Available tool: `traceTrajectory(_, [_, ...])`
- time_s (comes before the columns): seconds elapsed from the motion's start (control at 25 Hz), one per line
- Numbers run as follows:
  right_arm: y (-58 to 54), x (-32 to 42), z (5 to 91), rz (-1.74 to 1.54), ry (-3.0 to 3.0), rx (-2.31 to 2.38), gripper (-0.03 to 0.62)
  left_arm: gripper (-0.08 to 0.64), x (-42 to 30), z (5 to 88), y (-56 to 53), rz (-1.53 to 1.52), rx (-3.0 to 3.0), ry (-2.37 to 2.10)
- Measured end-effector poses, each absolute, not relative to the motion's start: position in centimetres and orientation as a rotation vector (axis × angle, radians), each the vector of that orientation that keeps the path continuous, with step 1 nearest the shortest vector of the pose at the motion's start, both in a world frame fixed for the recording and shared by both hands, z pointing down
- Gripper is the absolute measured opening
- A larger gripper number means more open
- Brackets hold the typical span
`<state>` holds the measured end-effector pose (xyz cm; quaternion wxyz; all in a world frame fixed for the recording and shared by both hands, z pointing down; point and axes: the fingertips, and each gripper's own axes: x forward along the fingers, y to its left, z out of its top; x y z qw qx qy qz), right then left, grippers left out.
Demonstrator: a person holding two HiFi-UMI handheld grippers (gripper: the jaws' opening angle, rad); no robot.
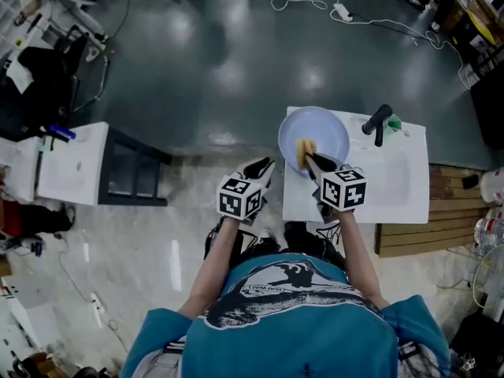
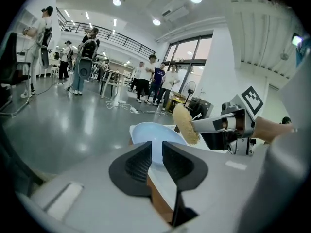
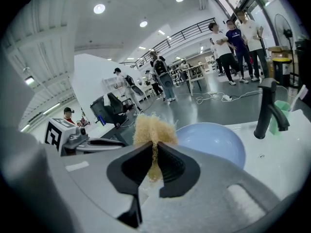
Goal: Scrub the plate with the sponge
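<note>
A light blue plate (image 1: 323,128) (image 2: 148,132) (image 3: 216,142) lies on the white sink counter (image 1: 394,183), near its left end. My right gripper (image 1: 311,158) (image 3: 154,152) is shut on a yellow fibrous sponge (image 1: 304,150) (image 2: 184,123) (image 3: 150,129), held over the plate's near rim. In the left gripper view the sponge seems to hang clear of the plate. My left gripper (image 1: 266,166) (image 2: 154,152) hovers just left of the counter's edge and points at the plate. Its jaws stand a little apart with nothing pinched between them.
A black faucet (image 1: 376,123) (image 3: 267,111) and a green cup (image 1: 394,122) (image 3: 281,115) stand behind the basin. A second white sink unit (image 1: 71,164) and a dark cabinet (image 1: 134,176) sit to the left. Wooden slats (image 1: 437,219) lie on the right. Cables (image 1: 346,10) and people are farther back.
</note>
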<state>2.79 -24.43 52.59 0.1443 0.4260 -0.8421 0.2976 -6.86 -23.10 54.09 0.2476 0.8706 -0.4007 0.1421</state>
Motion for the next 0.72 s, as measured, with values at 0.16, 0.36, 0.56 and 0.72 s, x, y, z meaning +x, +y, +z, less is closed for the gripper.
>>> traceTrajectory(0.16, [-21.2,2.9,50.9,0.896,-2.463,1.288,0.029,0.078,-7.8,52.1,-21.0,0.352,2.424,-1.065])
traceTrajectory(0.36, [-17.0,2.7,49.9,0.919,-2.462,1.376,0.029,0.076,-9.2,50.3,-17.5,0.319,2.480,-1.016])
traceTrajectory(0.56, [-13.2,1.8,49.9,0.926,-2.447,1.444,0.031,0.075,-10.0,49.9,-13.9,0.321,2.526,-0.940])
traceTrajectory(0.72, [-10.4,0.9,50.6,0.943,-2.414,1.488,0.031,0.070,-10.9,50.0,-11.4,0.307,2.529,-0.892])
